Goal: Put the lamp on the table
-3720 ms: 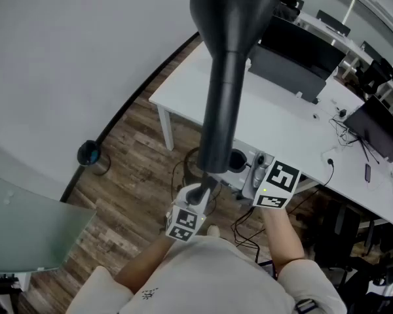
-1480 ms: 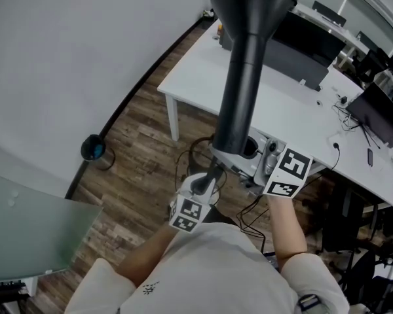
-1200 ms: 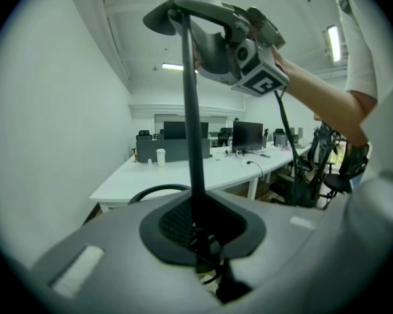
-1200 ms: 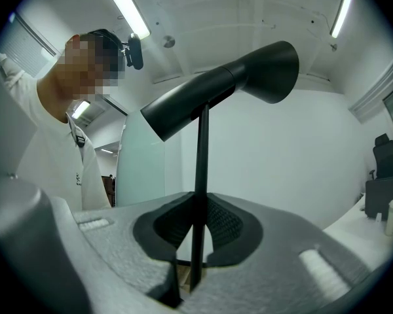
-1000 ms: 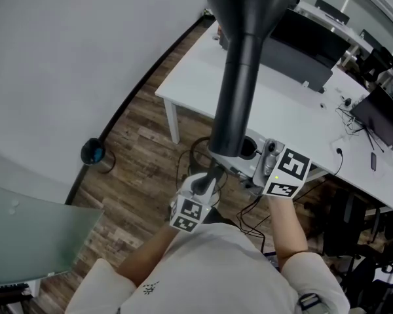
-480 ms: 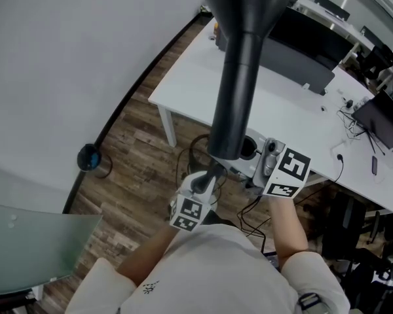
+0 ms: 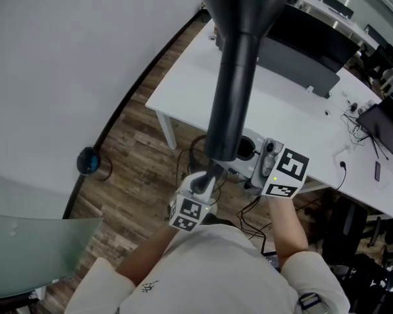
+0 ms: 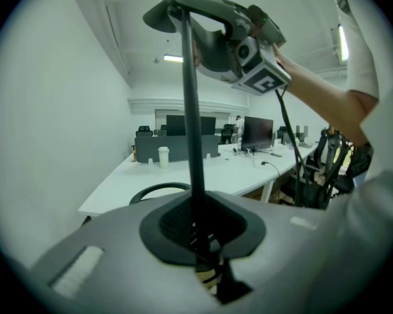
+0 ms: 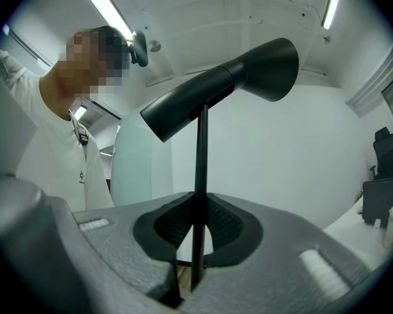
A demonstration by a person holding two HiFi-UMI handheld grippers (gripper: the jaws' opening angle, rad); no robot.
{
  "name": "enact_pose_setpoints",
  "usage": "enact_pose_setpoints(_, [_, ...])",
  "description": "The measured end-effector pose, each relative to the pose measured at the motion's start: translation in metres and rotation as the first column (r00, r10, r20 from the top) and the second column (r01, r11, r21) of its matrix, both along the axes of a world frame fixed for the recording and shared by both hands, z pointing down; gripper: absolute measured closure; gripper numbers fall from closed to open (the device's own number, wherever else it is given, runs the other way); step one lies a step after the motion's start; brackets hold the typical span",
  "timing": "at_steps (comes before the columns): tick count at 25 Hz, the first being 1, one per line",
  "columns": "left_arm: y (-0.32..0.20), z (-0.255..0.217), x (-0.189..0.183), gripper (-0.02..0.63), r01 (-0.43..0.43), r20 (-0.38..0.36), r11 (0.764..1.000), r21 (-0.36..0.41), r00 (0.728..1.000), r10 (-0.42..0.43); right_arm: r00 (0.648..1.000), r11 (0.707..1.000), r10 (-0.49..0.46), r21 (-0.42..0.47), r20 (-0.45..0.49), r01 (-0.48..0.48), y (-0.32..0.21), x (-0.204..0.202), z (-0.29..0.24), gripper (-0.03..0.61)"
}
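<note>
Lamp upright in the air, left claw and right claw clamped on its stem; table just beyond, far-right.

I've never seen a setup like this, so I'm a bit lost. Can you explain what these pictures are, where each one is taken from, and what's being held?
There is no robot here. A person holds a hand-held two-jaw gripper in each hand. The top-down picture comes from a camera on the person's head. It shows the left gripper and the right gripper, each carrying a cube with square markers, below the black lamp, whose shade fills the top of the picture. The other two pictures come from cameras riding on the grippers, each looking along its own jaws. In both, the jaws are closed on the lamp's thin black pole. The lamp is held in the air over the wooden floor, not yet on the white table. The table holds dark screens and a white cup.
</note>
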State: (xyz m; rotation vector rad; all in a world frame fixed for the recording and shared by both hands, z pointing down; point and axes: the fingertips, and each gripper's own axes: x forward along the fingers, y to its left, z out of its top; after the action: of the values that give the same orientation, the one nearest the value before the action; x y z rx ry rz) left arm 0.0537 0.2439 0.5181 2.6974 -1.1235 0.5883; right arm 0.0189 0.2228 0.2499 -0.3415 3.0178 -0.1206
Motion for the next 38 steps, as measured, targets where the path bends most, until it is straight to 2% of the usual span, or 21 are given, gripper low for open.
enact_pose_setpoints(7, [-0.037,0.0,0.009,0.578,0.015,0.006,1.0,-0.006,1.0,-0.015,1.0,1.0,-0.022,0.002,-0.012,0.022,-0.034,0.007,-0.001,0.535])
enact_pose_setpoints(21, [-0.097,0.006,0.05,0.578,0.071,0.001,0.997,-0.014,0.998,-0.071,0.997,0.997,-0.08,0.009,-0.02,0.08,-0.093,0.043,0.005,0.535])
enact_pose_setpoints(30, [-0.117,0.013,0.065,0.578,0.094,0.019,0.995,-0.022,0.995,-0.094,0.994,0.994,-0.111,0.005,0.001,0.111,-0.114,0.06,0.007,0.535])
enact_pose_setpoints(38, [-0.131,0.011,0.071,0.578,0.083,0.016,0.996,-0.017,0.996,-0.083,0.996,0.996,-0.093,0.005,-0.001,0.093,-0.13,0.069,0.009,0.535])
